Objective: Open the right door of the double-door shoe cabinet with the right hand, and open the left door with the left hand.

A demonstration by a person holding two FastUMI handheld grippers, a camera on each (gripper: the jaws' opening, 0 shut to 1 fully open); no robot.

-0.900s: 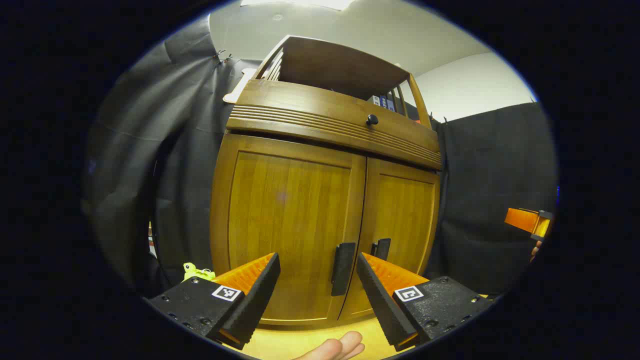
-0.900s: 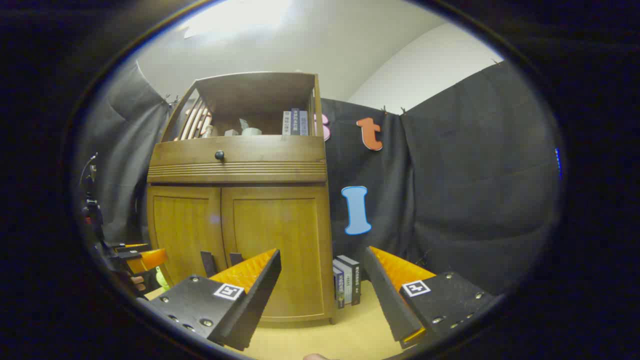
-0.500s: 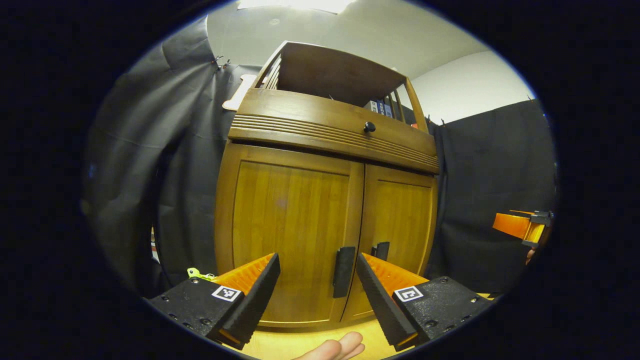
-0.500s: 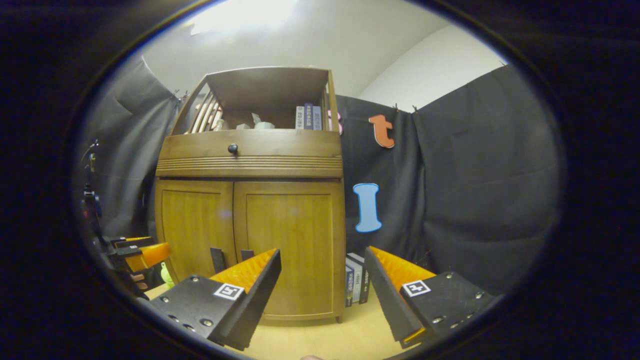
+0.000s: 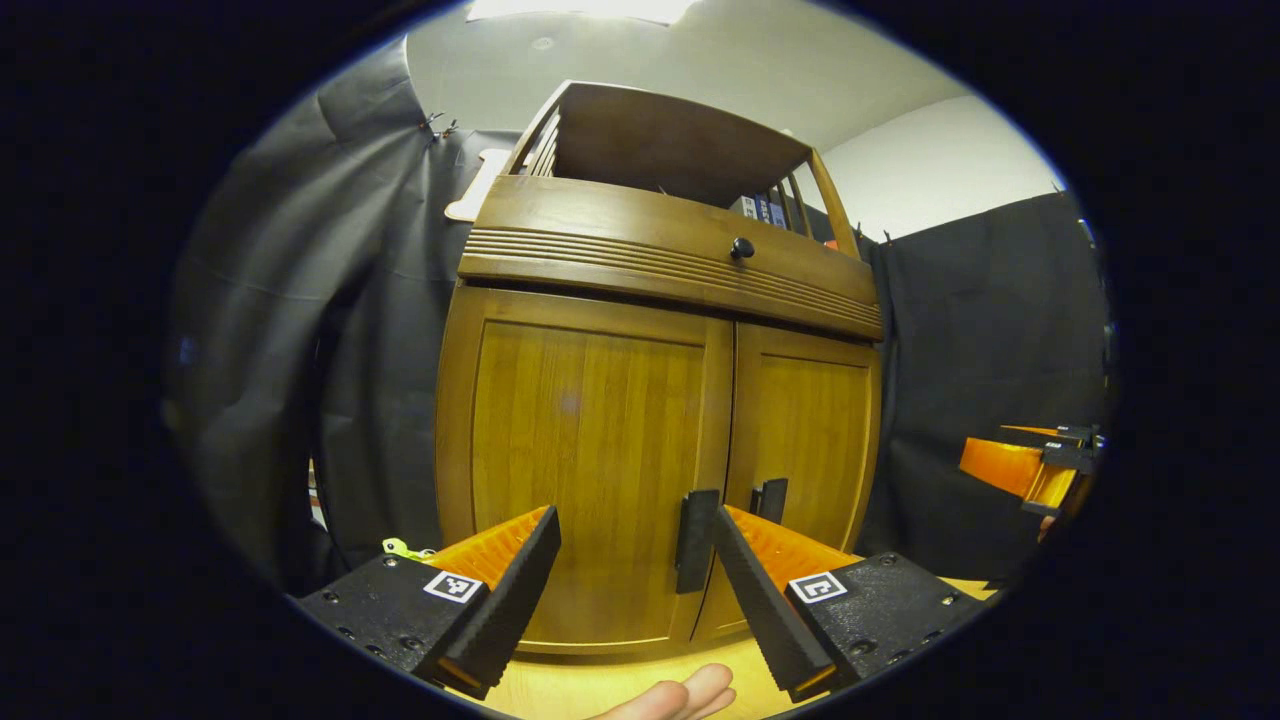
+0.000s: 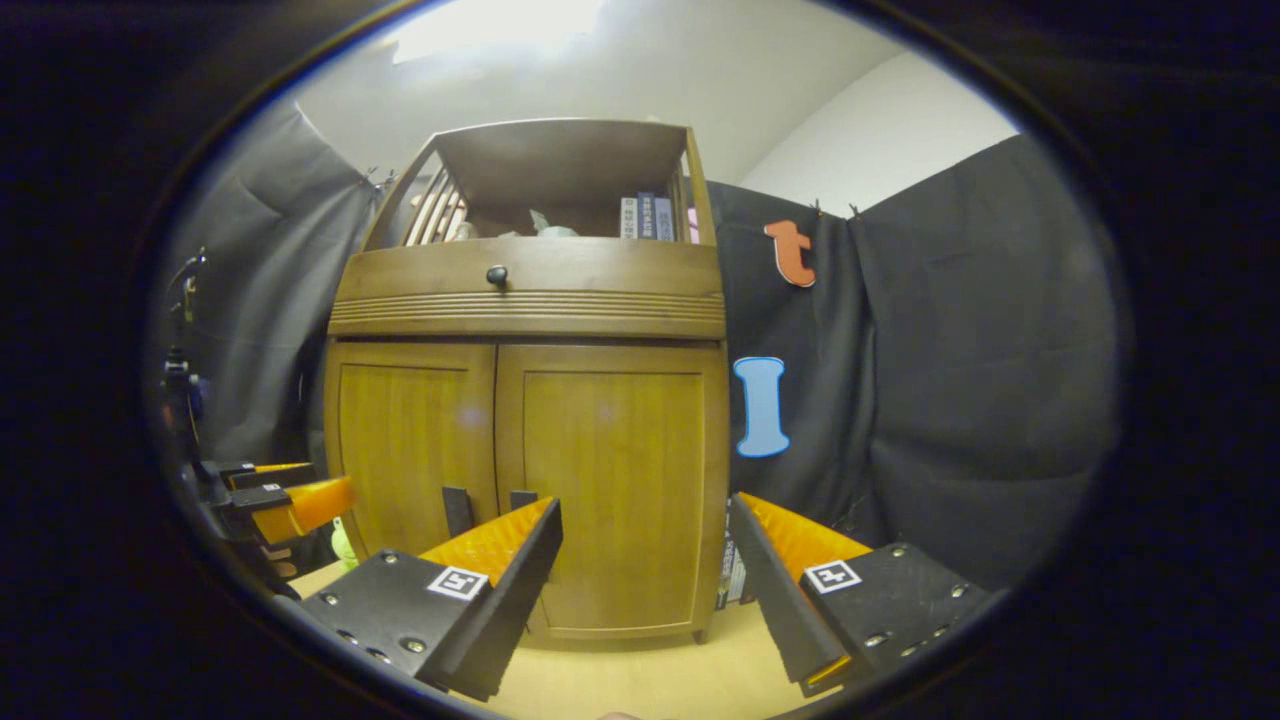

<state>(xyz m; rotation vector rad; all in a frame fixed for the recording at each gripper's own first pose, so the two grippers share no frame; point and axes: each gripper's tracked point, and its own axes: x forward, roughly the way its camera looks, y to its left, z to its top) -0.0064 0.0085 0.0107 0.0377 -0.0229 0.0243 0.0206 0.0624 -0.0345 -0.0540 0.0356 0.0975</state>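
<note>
1. The shoe cabinet [image 6: 525, 440] stood on the floor, both doors closed.
2. The left tool [image 5: 635, 560] had its fingers apart, just before the left door's handle [image 5: 695, 540].
3. The right tool [image 6: 645, 560] was also spread, aimed at the right door [image 6: 615, 480].
4. The doors looked like stiff hinged wood; each was probably best gripped by its dark upright handle near the centre seam, though the right handle [image 6: 522, 499] was partly hidden.

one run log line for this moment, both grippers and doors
left gripper: open, near left door handle | right gripper: open, off cabinet | doors: shut
</note>
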